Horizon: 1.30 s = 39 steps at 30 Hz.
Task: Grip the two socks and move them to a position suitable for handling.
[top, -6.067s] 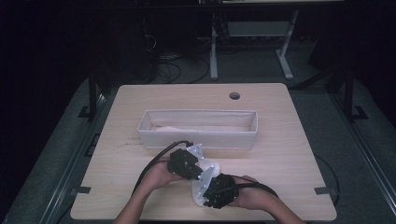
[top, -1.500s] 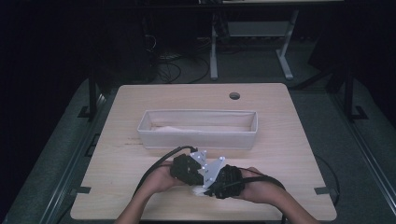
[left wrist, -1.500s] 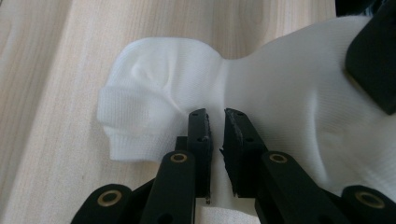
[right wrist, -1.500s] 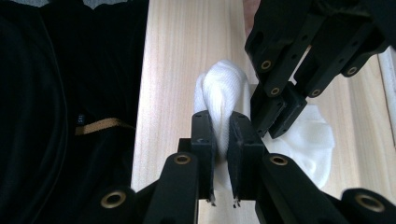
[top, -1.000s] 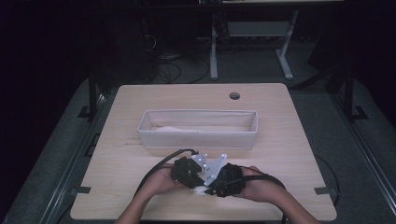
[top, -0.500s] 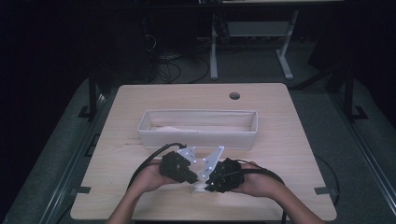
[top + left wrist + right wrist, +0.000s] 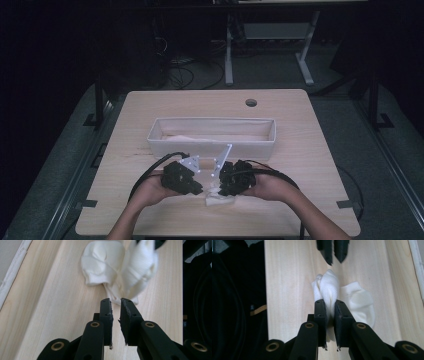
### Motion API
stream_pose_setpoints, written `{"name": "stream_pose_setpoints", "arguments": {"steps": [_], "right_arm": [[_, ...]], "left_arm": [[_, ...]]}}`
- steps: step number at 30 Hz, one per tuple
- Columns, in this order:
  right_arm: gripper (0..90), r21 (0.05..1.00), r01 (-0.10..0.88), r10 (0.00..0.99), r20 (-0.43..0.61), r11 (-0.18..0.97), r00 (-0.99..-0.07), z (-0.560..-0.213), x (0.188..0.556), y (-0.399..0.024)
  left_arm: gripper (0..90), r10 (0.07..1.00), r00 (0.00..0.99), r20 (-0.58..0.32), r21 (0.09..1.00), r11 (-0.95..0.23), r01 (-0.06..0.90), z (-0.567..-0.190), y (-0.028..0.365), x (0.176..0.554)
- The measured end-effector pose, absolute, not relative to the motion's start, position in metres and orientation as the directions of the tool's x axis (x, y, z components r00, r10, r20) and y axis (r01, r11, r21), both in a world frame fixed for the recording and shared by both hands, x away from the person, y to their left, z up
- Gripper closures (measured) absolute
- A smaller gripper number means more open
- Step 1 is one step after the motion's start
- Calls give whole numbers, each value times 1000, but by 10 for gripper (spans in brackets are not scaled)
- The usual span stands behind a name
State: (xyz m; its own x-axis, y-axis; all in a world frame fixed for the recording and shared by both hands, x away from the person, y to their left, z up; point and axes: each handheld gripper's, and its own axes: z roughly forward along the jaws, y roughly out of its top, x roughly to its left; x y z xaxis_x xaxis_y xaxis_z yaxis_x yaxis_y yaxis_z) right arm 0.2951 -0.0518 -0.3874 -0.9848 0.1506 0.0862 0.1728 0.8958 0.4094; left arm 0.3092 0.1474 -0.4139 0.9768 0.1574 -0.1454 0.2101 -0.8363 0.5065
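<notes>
1. White knit sock fabric is pinched in the right tongs (image 7: pixel 329 307): jaws nearly together, pads pressing a bunched fold of the sock (image 7: pixel 329 288) and lifting that part off the wood.
2. Left tongs (image 7: pixel 115 303): jaws almost closed, thin gap, nothing between them. They point at the sock (image 7: pixel 117 270) from just short of it, not touching.
3. Sock location: near edge of the tabletop (image 7: pixel 310 200), about mid-width, between the two tongs. Rounded end (image 7: pixel 359 301) lies flat on the wood; the rest is gathered up toward the right tongs.
4. Progress, my read: looks like a fold or roll of the sock before binning. Partly done: the fabric is doubled over and bunched, but not a tidy bundle yet. Left to do: finish the fold, then probably carry it to the white fabric bin (image 7: pixel 212 137) toward mid-tabletop. Pale cloth already lies in its bottom; can't tell what.
5. Hand pose: both forearms come in from the near edge. Left hand (image 7: pixel 150 187) and right hand (image 7: pixel 272 185) sit low and level, tongs aimed inward at each other.
</notes>
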Motion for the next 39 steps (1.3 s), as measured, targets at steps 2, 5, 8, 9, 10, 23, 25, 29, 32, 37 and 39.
{"name": "stream_pose_setpoints", "arguments": {"steps": [2, 5, 8, 9, 10, 23, 25, 29, 32, 37, 39], "right_arm": [[814, 399, 183, 161, 90, 899, -983, -390, 299, -50], [814, 384, 202, 179, 97, 901, -979, -395, 305, -47], [814, 378, 212, 189, 97, 901, -977, -398, 311, -46], [814, 375, 219, 196, 98, 901, -976, -399, 312, -45], [814, 372, 227, 205, 99, 900, -974, -401, 314, -45], [815, 317, 280, 261, 100, 906, -960, -418, 327, -44], [816, 306, 287, 270, 99, 908, -958, -420, 328, -45], [816, 299, 306, 286, 111, 904, -952, -424, 329, -48], [816, 293, 311, 290, 113, 904, -950, -426, 327, -51], [811, 301, 317, 294, 120, 900, -948, -427, 328, -56], [799, 312, 326, 300, 127, 893, -945, -427, 329, -58]], "left_arm": [[792, 158, 978, -138, 505, -838, 207, -413, 150, 309], [788, 168, 977, -133, 510, -833, 213, -414, 154, 307], [785, 174, 977, -125, 513, -832, 213, -413, 158, 306], [782, 177, 976, -124, 515, -830, 216, -413, 160, 305], [780, 174, 977, -120, 513, -832, 211, -413, 162, 305], [770, 197, 975, -102, 511, -831, 221, -417, 176, 295], [771, 199, 975, -102, 512, -829, 223, -418, 178, 294], [768, 205, 974, -98, 511, -829, 226, -420, 182, 290], [758, 216, 972, -97, 522, -820, 234, -422, 186, 286], [749, 230, 968, -96, 534, -809, 245, -424, 194, 281], [744, 236, 967, -97, 538, -805, 251, -425, 196, 280]]}}
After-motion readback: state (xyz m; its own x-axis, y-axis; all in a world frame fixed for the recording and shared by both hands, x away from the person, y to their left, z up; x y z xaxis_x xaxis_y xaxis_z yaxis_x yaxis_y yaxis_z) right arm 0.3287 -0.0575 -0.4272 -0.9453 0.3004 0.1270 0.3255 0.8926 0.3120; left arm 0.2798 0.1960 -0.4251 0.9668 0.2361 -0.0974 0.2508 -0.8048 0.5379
